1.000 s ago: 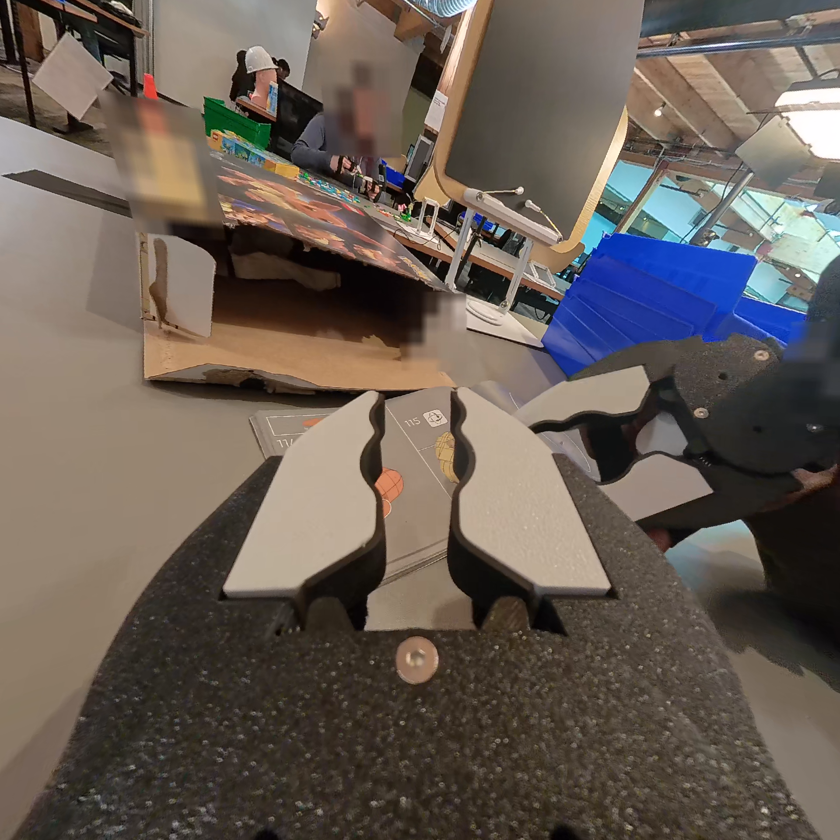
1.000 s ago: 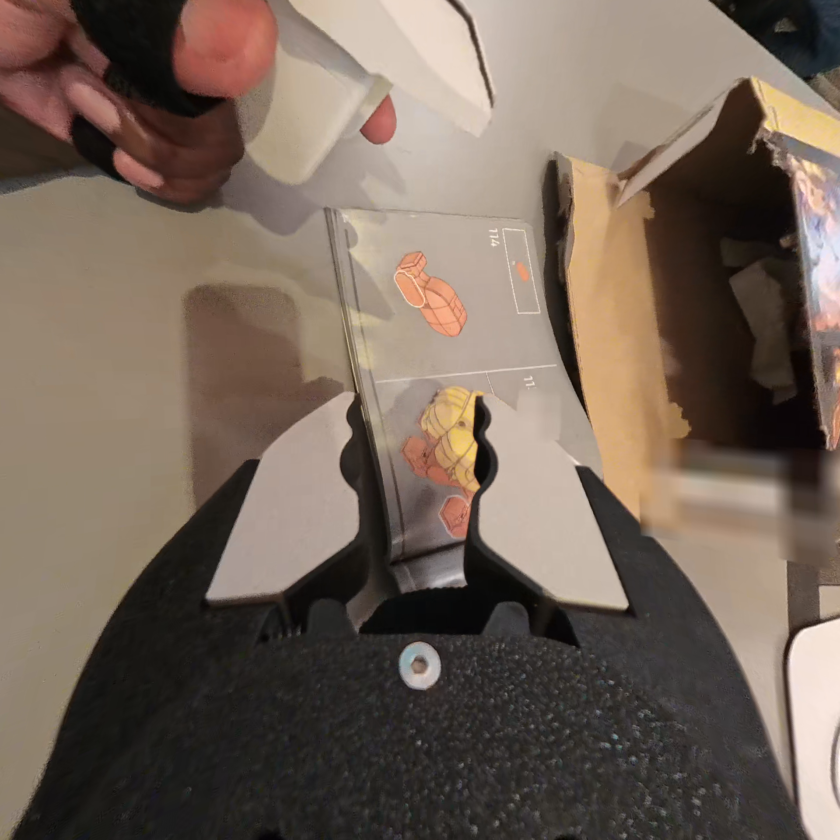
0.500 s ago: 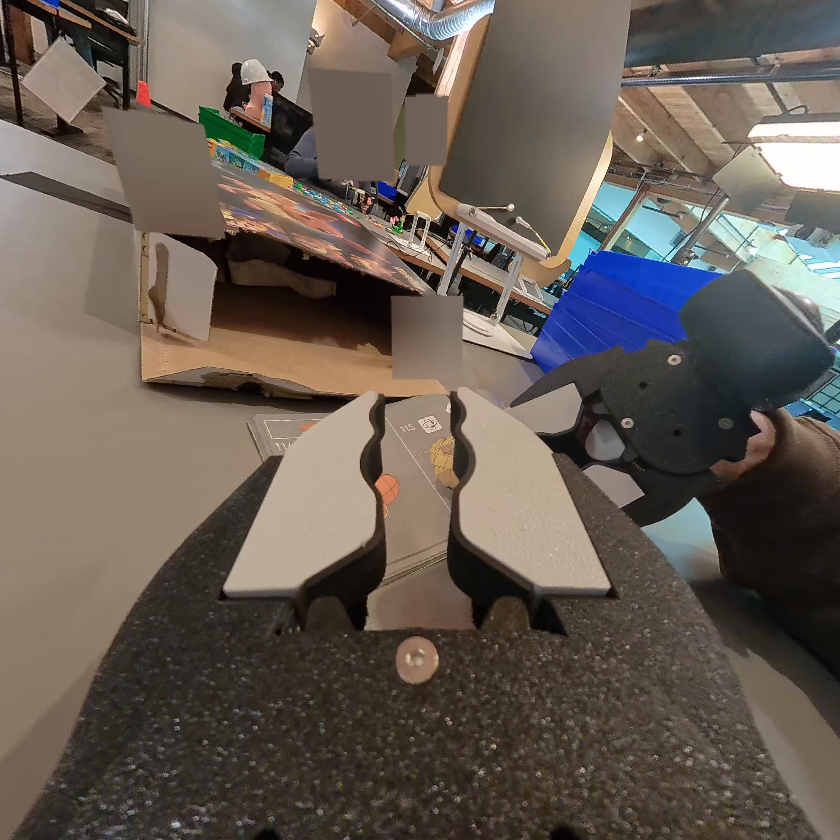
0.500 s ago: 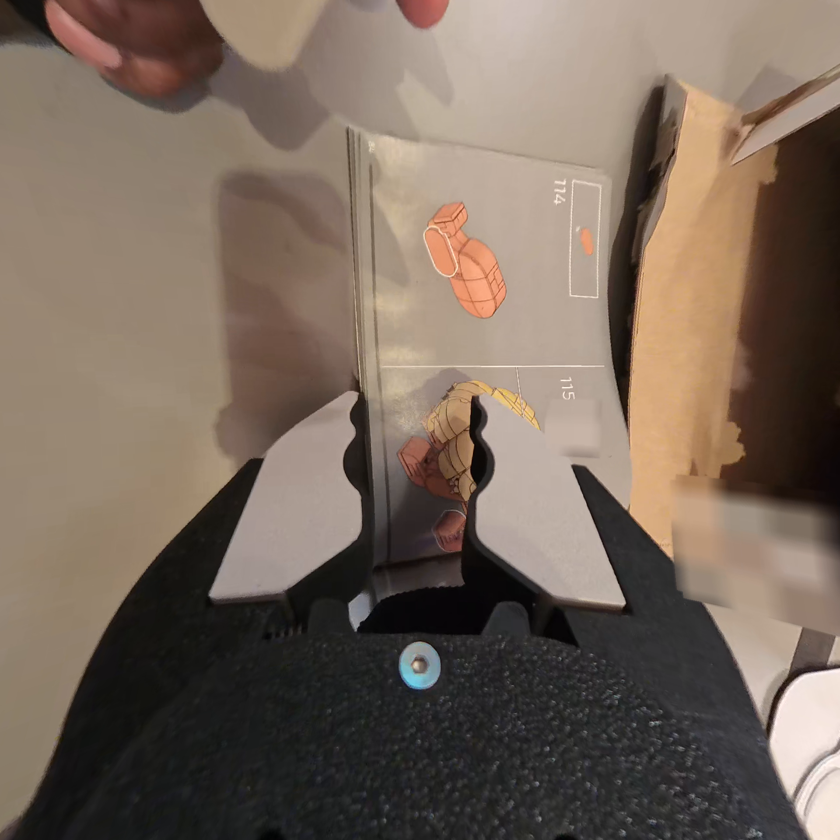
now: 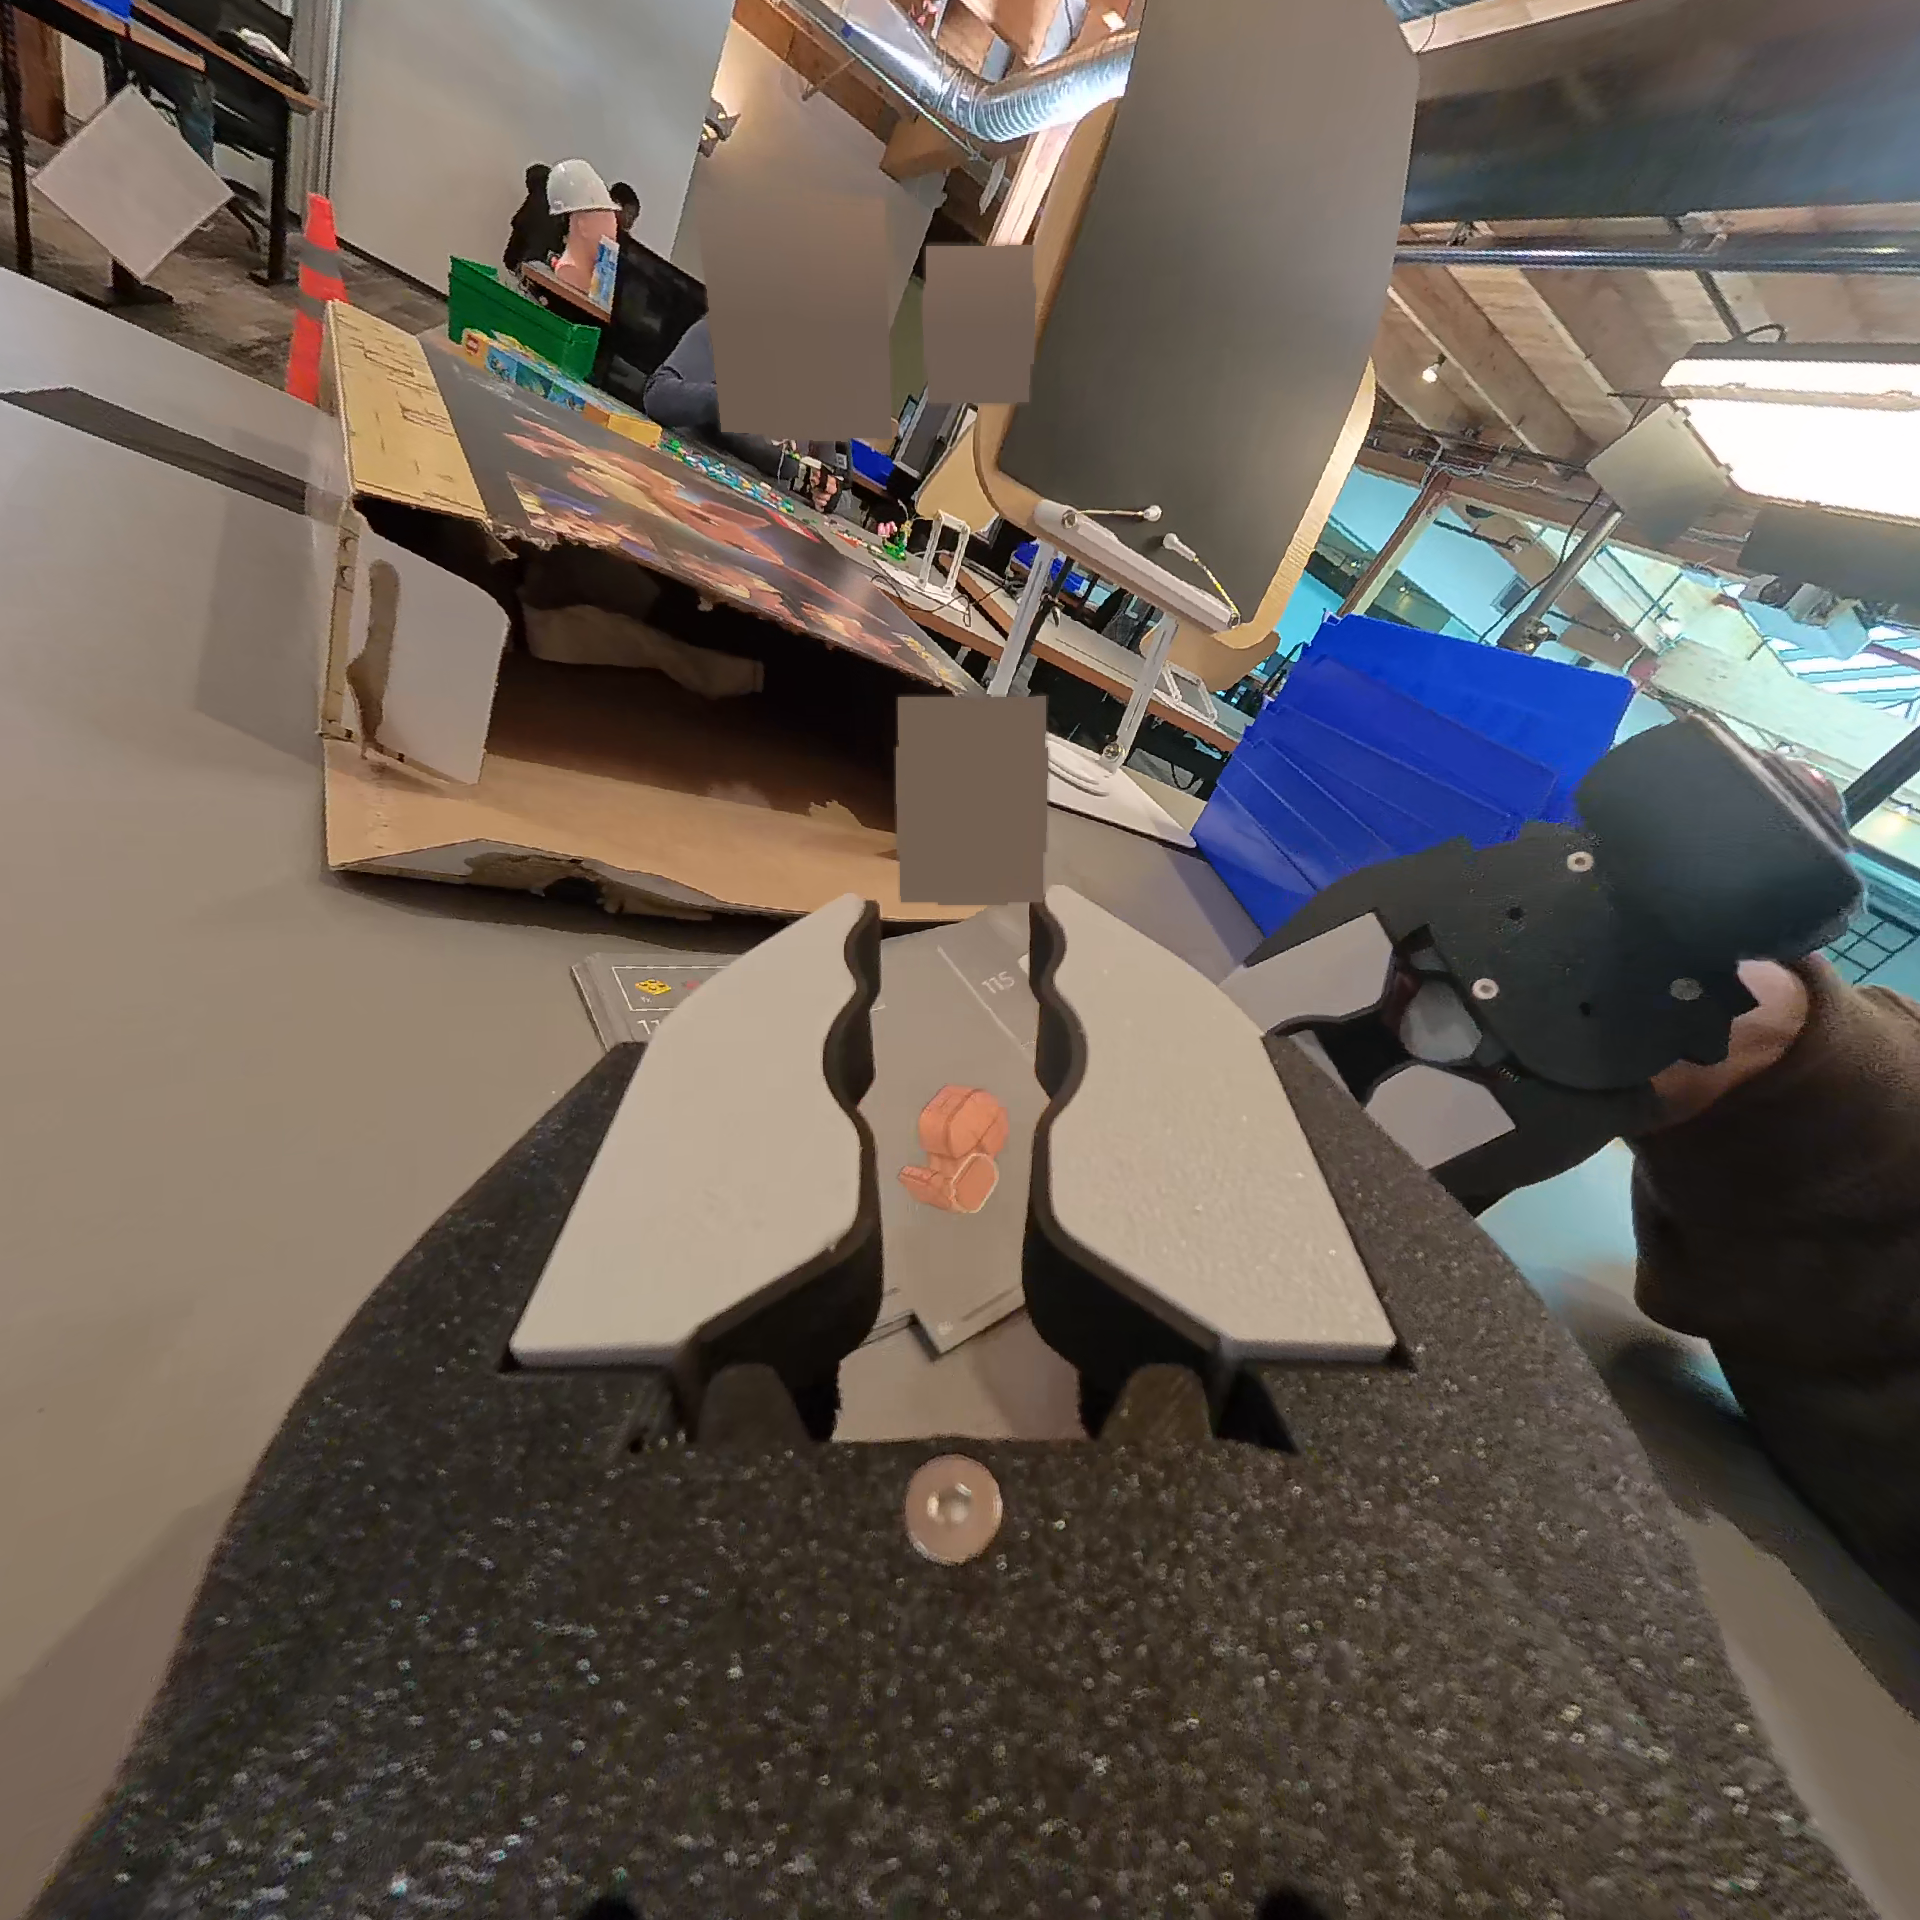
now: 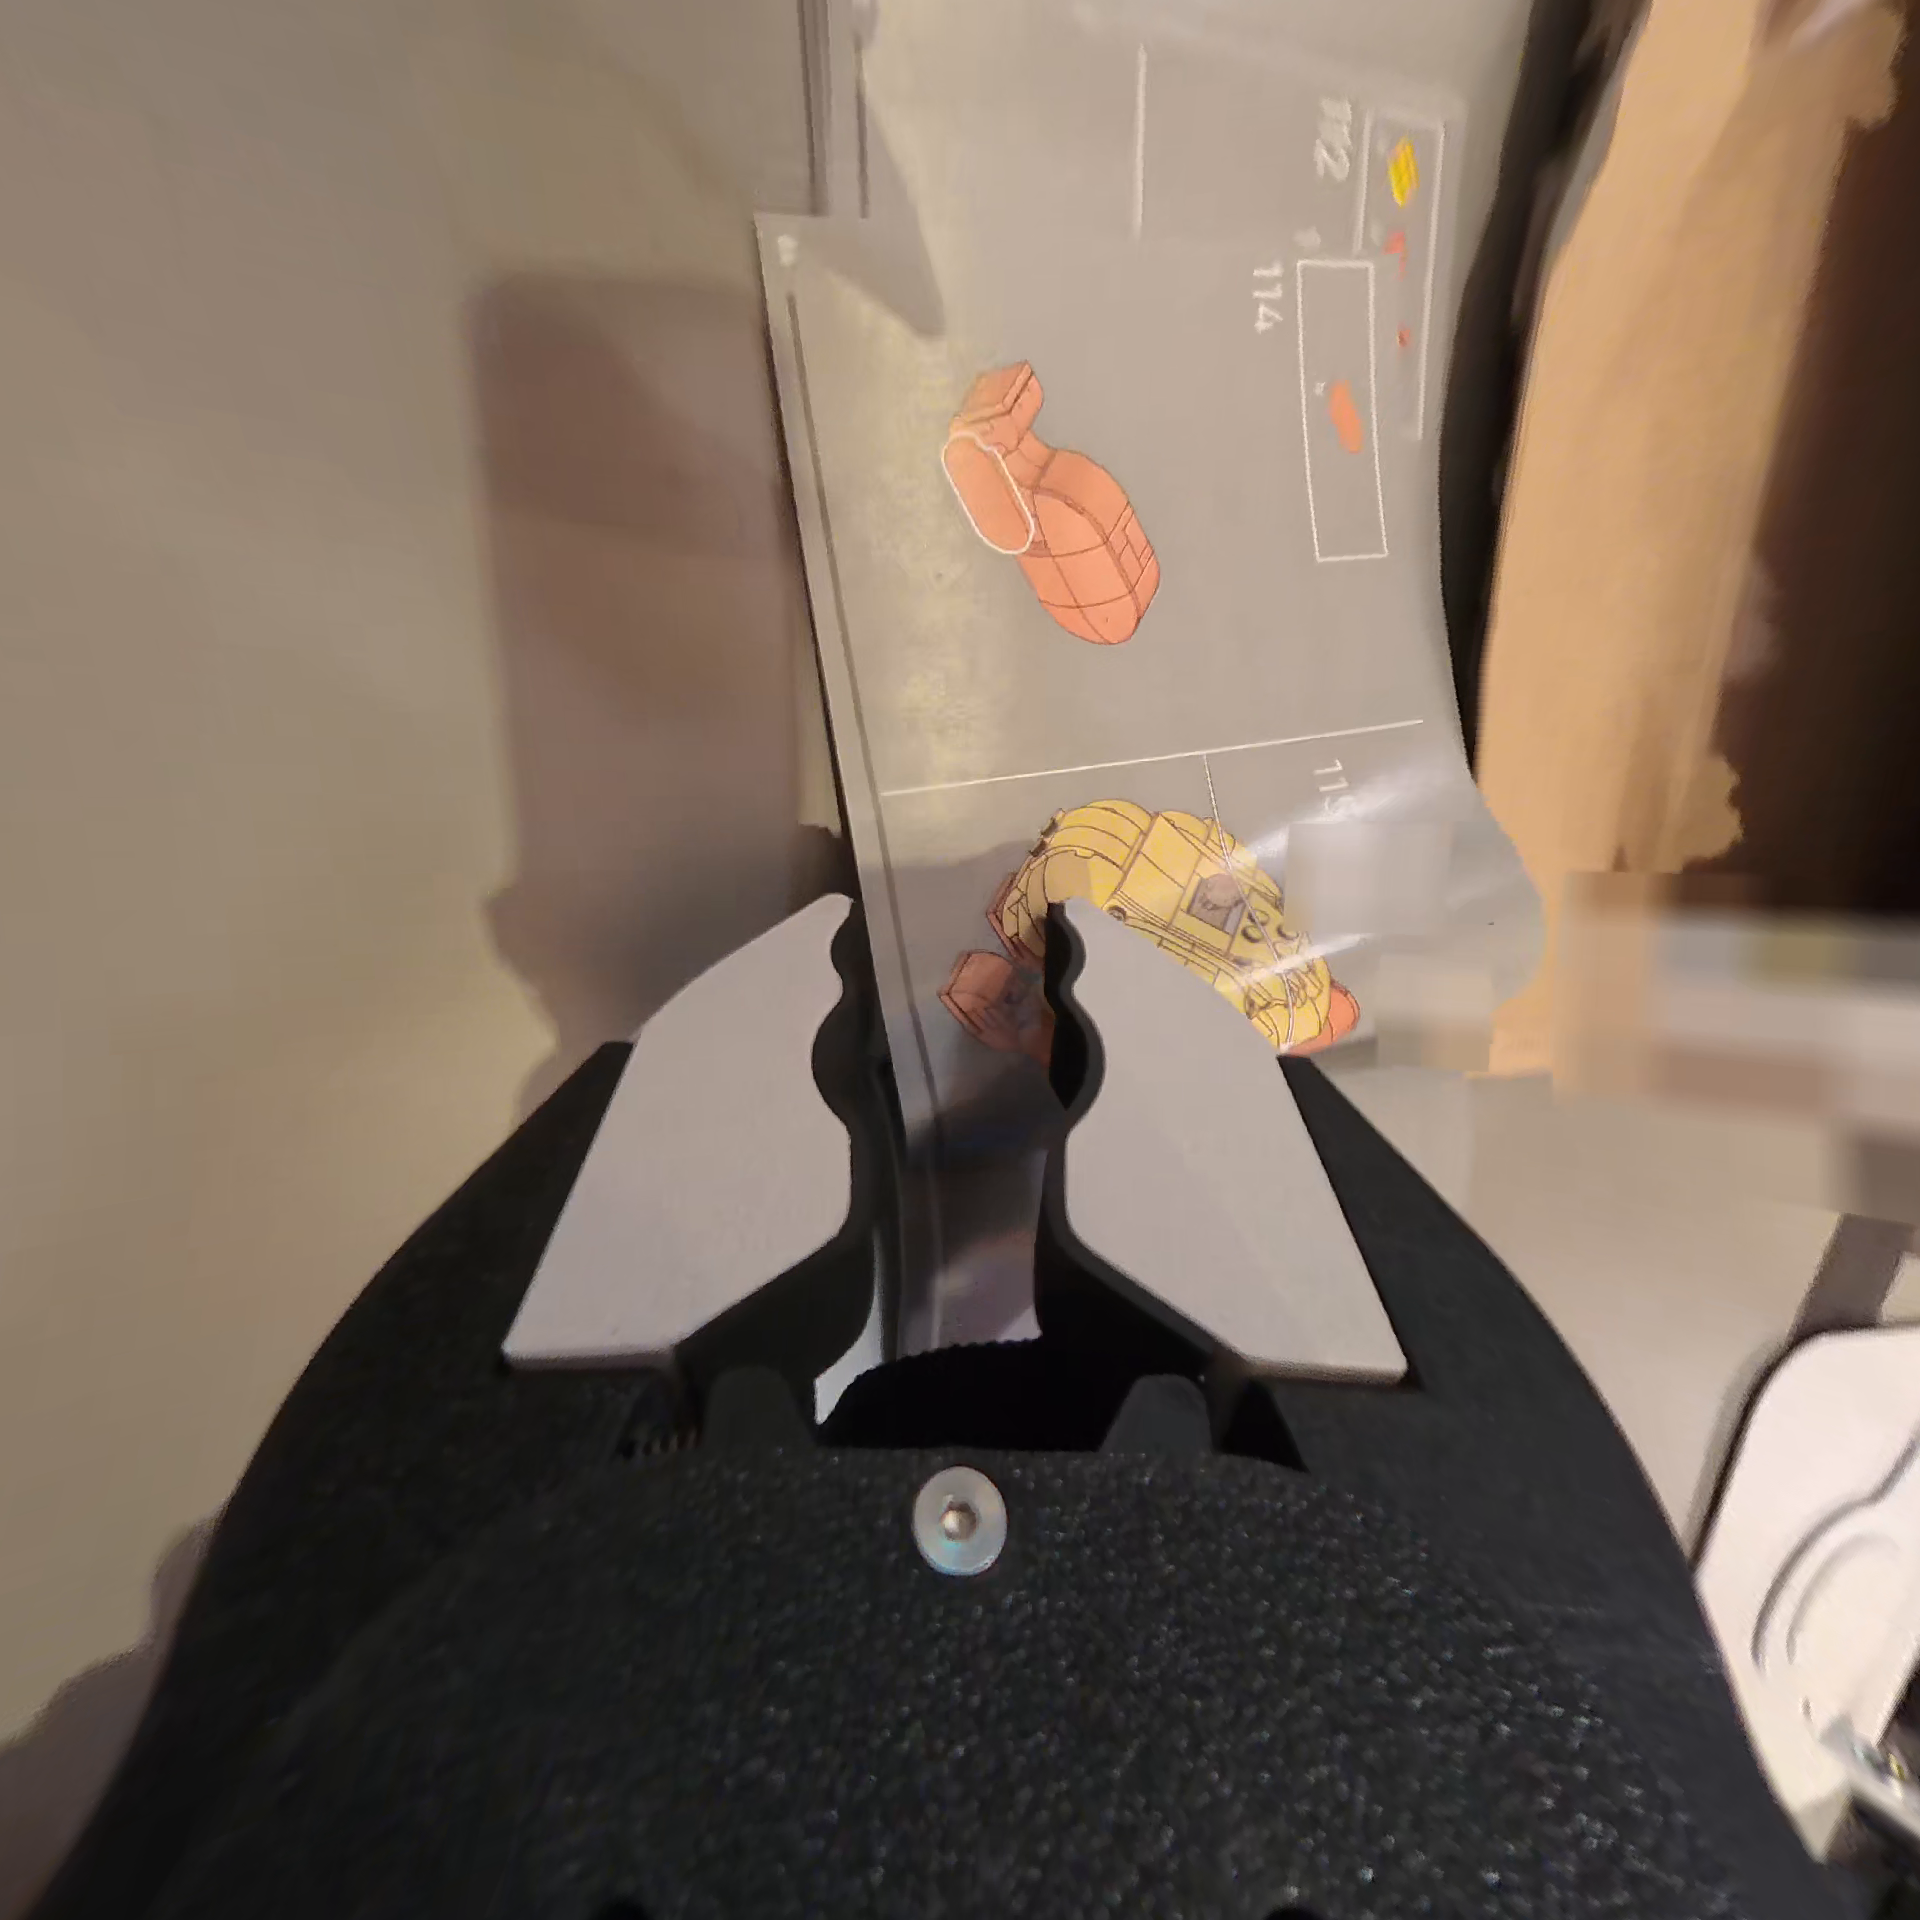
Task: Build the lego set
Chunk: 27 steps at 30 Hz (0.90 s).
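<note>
An open grey instruction booklet (image 5: pixel 623 987) lies on the grey table in front of the torn set box (image 5: pixel 623 800). In the right wrist view my right gripper (image 6: pixel 948 914) is shut on one page (image 6: pixel 1039 520) with orange and yellow part drawings. The page curls up off the booklet (image 6: pixel 1039 104) beneath. My left gripper (image 5: pixel 951 925) hovers low over the booklet, jaws a narrow gap apart and empty, with the lifted page (image 5: pixel 945 1143) showing between them. The right gripper (image 5: pixel 1351 1039) also shows at the right of the left wrist view, held in a hand (image 5: pixel 1766 1195).
The open cardboard box (image 6: pixel 1621 416) lies just past the booklet. Stacked blue bins (image 5: pixel 1403 748) stand at the back right, beside a large board on a stand (image 5: pixel 1195 312). A white object (image 6: pixel 1818 1507) sits at the right edge of the right wrist view. People work at far tables. Some 15 cm of space lies between my two pairs of fingers. The white object (image 6: pixel 1818 1507) is closer to my right gripper, around 40 cm from its tips; the left tips are 50 cm off.
My right gripper has pulled the page up and toward the left gripper, uncovering the page beneath. The drawing between my left fingers changed. The left hand has left the right wrist view.
</note>
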Tool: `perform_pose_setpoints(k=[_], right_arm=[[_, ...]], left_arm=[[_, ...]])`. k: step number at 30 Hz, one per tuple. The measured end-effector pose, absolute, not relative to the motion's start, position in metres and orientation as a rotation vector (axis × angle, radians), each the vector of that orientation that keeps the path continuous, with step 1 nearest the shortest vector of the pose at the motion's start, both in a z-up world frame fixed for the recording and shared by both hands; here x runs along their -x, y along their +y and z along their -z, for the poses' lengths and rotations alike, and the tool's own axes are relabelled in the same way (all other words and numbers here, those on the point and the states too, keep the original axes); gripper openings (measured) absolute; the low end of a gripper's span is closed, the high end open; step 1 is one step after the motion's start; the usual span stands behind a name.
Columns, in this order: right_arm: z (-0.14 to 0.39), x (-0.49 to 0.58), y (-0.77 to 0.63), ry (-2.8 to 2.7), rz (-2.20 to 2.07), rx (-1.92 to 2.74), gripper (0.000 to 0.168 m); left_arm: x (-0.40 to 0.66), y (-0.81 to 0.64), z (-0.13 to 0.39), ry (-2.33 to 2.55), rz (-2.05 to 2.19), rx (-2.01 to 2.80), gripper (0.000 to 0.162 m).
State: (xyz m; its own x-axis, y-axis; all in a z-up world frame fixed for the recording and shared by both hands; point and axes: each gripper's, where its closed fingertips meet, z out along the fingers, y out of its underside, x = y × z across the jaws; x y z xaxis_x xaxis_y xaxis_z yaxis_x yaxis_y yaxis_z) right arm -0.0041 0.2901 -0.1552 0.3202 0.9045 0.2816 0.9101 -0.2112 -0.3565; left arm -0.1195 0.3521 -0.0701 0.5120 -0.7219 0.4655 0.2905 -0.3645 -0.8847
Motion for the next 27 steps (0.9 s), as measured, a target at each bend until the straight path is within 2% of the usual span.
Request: perform_pose_setpoints(k=[13, 27], right_arm=[[0.144, -0.025, 0.286, -1.476, 0.049, 2.12, 0.039], [0.128, -0.037, 0.292, -1.193, 0.14, 2.026, 0.037]], left_arm=[[0.123, 0.356, 0.075, 0.381, 1.002, 1.648, 0.027], [0.124, 0.357, 0.075, 0.379, 0.994, 1.645, 0.027]])
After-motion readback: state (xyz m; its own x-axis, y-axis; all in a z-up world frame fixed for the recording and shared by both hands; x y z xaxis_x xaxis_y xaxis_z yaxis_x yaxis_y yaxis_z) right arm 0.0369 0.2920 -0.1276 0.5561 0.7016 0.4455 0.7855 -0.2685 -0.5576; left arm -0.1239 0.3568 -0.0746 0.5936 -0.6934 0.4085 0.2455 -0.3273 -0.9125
